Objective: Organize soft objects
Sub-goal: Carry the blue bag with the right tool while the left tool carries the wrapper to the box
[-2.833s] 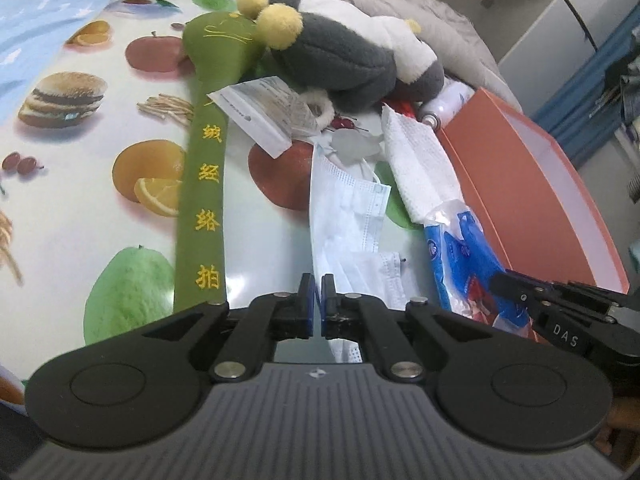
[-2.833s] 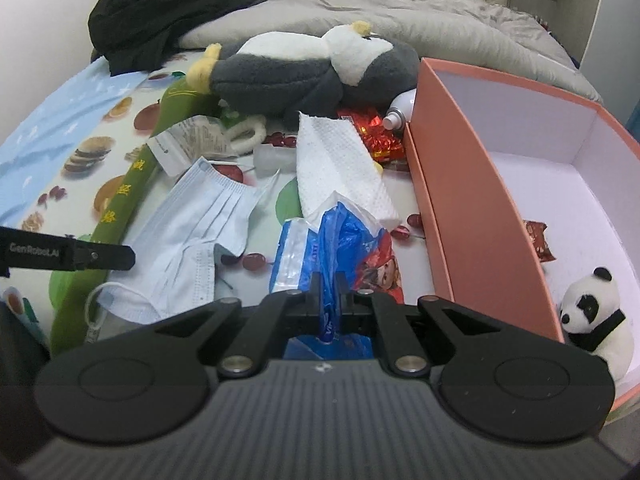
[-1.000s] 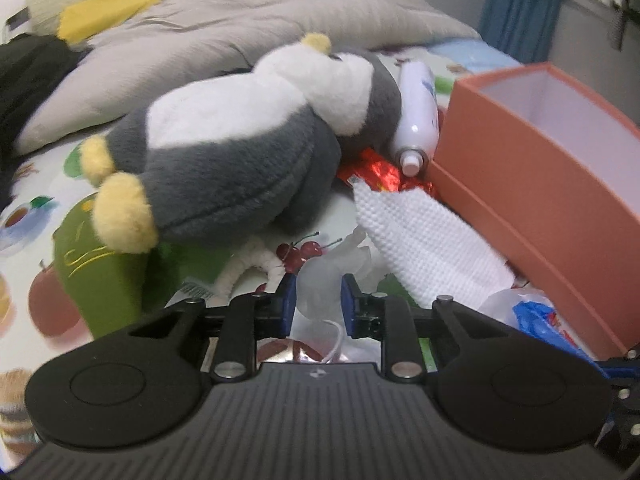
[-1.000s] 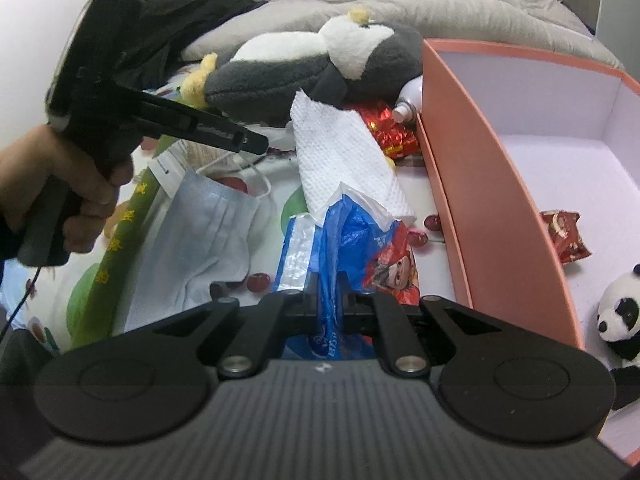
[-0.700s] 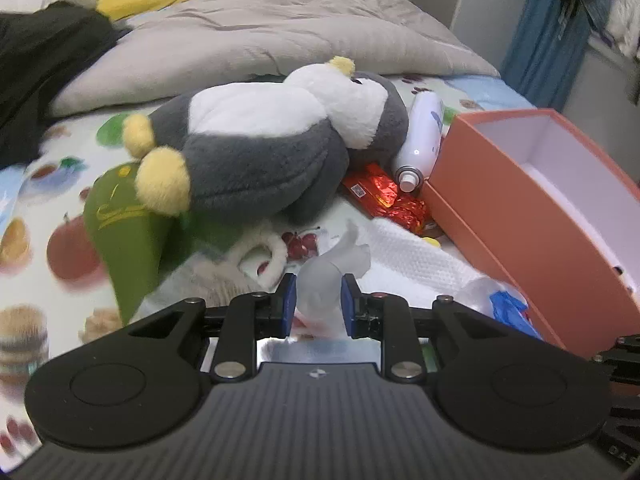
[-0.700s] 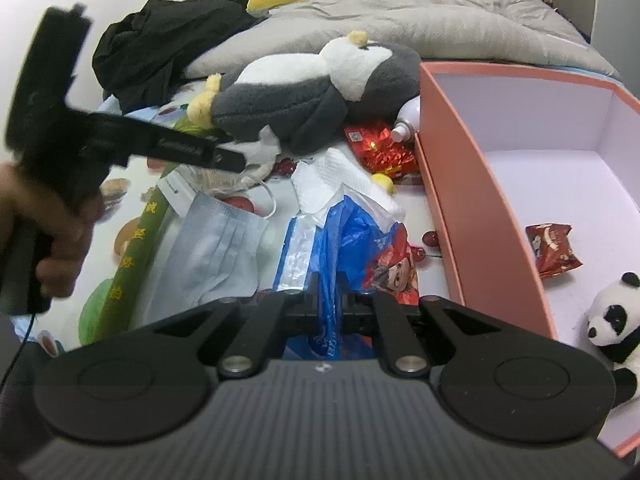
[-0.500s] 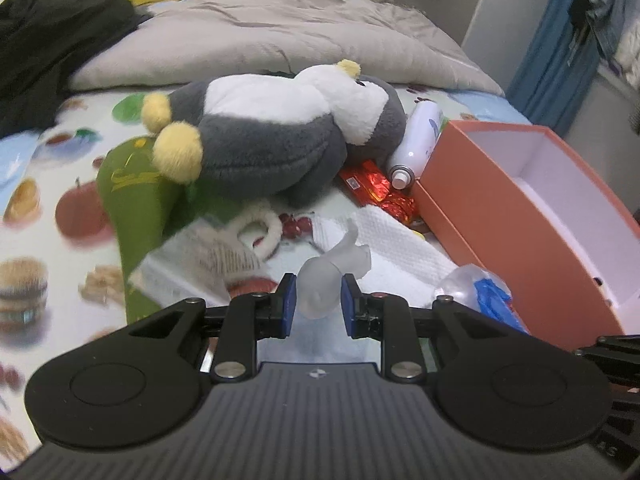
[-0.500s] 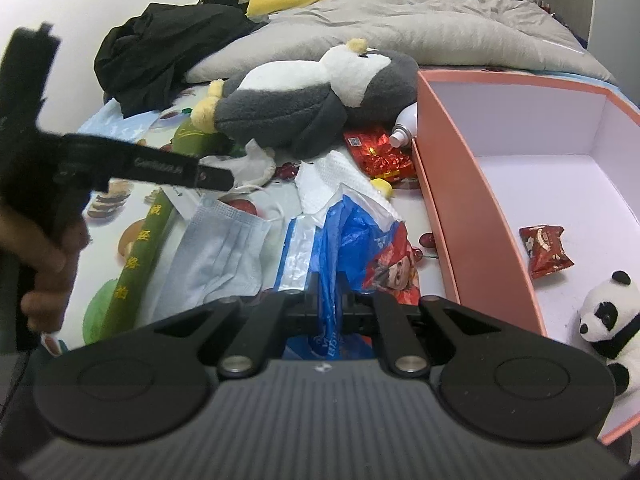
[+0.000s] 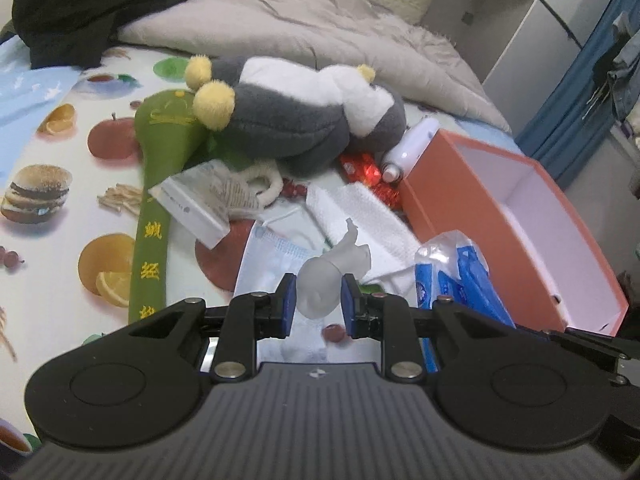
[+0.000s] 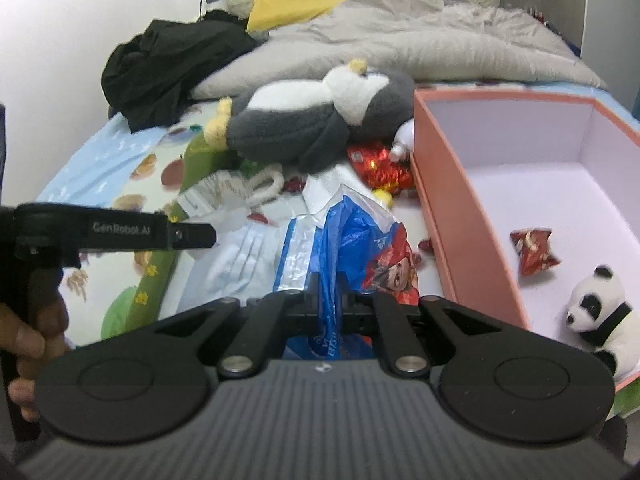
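My left gripper (image 9: 319, 298) is shut on a small translucent white soft toy (image 9: 328, 280) and holds it above the bed. My right gripper (image 10: 329, 286) is shut on a blue plastic snack bag (image 10: 348, 240), lifted beside the orange box (image 10: 440, 208). A grey and white plush penguin (image 9: 296, 120) lies at the back, also in the right wrist view (image 10: 316, 116). A small panda plush (image 10: 600, 316) and a red snack packet (image 10: 534, 256) lie inside the box. The left gripper shows from the side in the right wrist view (image 10: 200, 236).
A green padded stick (image 9: 154, 216), a face mask (image 9: 272, 256), a white towel (image 9: 360, 216), a paper packet (image 9: 200, 204), red wrappers (image 9: 360, 168) and a white bottle (image 9: 408, 152) litter the fruit-print sheet (image 9: 60, 240). Grey duvet (image 9: 300, 28) and black clothes (image 9: 92, 4) lie behind.
My left gripper closed on the white soft toy near the penguin, lifted it and drew back towards me. My right gripper stayed shut on the blue bag and rose slightly.
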The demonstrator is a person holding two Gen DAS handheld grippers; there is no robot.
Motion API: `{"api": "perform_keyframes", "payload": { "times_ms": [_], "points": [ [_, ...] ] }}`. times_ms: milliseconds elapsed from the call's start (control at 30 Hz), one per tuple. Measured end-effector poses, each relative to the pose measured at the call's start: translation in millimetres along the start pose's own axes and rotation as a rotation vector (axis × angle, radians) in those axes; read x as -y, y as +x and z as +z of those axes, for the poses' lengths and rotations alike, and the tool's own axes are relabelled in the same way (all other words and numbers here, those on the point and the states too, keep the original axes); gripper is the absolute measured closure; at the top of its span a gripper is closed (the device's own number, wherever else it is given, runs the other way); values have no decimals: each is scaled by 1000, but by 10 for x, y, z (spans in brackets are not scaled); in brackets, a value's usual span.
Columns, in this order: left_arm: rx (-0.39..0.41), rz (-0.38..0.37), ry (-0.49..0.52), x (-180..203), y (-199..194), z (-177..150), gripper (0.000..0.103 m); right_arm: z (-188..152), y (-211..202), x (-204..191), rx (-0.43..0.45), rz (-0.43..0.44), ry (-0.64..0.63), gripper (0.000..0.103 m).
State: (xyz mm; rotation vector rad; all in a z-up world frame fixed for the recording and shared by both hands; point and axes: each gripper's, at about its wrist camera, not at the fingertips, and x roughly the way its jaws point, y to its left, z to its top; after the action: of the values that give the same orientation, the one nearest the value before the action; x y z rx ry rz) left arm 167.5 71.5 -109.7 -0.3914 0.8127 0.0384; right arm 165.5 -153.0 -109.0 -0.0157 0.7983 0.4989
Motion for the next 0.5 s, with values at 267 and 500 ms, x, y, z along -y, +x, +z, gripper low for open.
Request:
{"api": "perform_keyframes", "payload": {
  "times_ms": [267,500],
  "points": [
    [76,-64,-6,336,-293,392,75,342,-361,81,113,-18,4,94],
    [141,-145,35,835,-493,747,75,727,-781,291,242,-67,3,94]
  ]
}}
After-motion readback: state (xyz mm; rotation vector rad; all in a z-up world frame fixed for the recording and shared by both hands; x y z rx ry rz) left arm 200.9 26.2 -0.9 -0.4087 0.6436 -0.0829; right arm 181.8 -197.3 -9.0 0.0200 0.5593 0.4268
